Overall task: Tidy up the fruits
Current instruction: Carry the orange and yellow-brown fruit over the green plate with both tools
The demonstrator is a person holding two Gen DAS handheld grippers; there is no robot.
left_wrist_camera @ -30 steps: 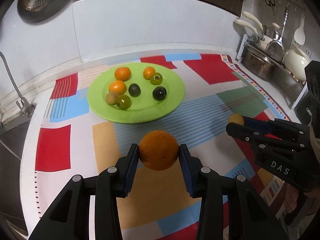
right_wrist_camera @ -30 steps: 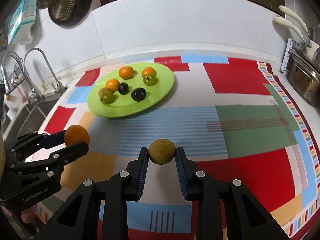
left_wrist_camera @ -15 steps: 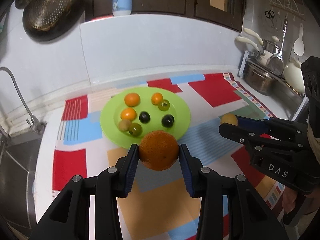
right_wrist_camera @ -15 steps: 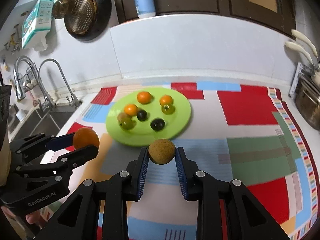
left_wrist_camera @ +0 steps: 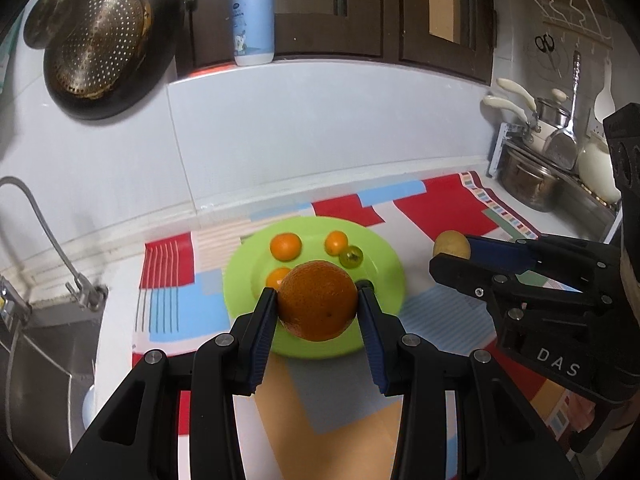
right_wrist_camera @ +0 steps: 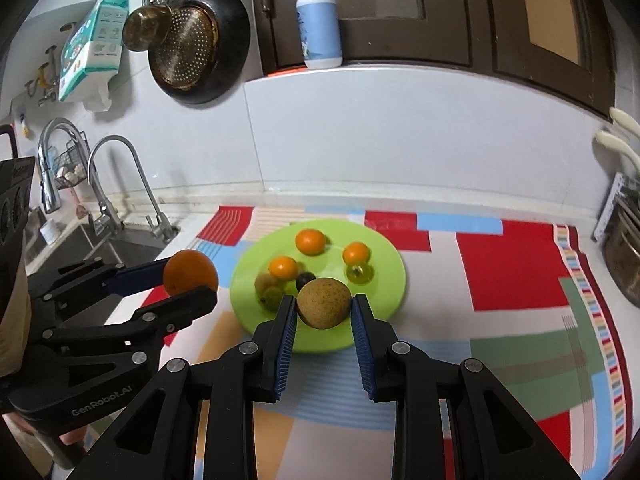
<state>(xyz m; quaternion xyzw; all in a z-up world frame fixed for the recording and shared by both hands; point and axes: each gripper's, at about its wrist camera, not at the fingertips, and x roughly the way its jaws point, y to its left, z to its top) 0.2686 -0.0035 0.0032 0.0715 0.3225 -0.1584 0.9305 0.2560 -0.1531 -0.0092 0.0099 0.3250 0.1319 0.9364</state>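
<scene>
1. Two grippers loaded: left gripper [left_wrist_camera: 318,306] clamped on big orange [left_wrist_camera: 318,306], centre of left wrist view; right gripper [right_wrist_camera: 324,303] clamped on brownish-yellow fruit [right_wrist_camera: 324,303], centre of right wrist view. Jaws narrow on both, pads pressed to fruit sides.
2. Changed since a second ago: both lifted off patterned cloth [right_wrist_camera: 512,264] and raised, cameras tipped up. Green plate [right_wrist_camera: 384,280] dropped from upper frame to mid-frame, directly behind each held fruit. Soap bottle [left_wrist_camera: 253,16] and hanging strainer pan [left_wrist_camera: 108,40] now in view, top of frame.
3. Grip unchanged across all frames; no slip seen on either fruit.
4. Plate contents in right wrist view: three small oranges [right_wrist_camera: 310,241], yellow-green fruit [right_wrist_camera: 359,273] at right, dark fruit partly hidden behind held one, two greenish-brown ones at left. Some motion blur.
5. Cross views: right gripper enters from right edge of left wrist view, fruit at its tip, right of plate. Left gripper enters from left edge of right wrist view, orange left of plate.
6. Meaning for task, judged: pick-up done for both, carry toward plate under way, release not yet done. Both fruits likely meant for plate.
7. Next: lower onto bare plate area, near front rim looks free. Risk: round fruit rolling off on release, or bumping fruit already there; grippers close together over one plate.
</scene>
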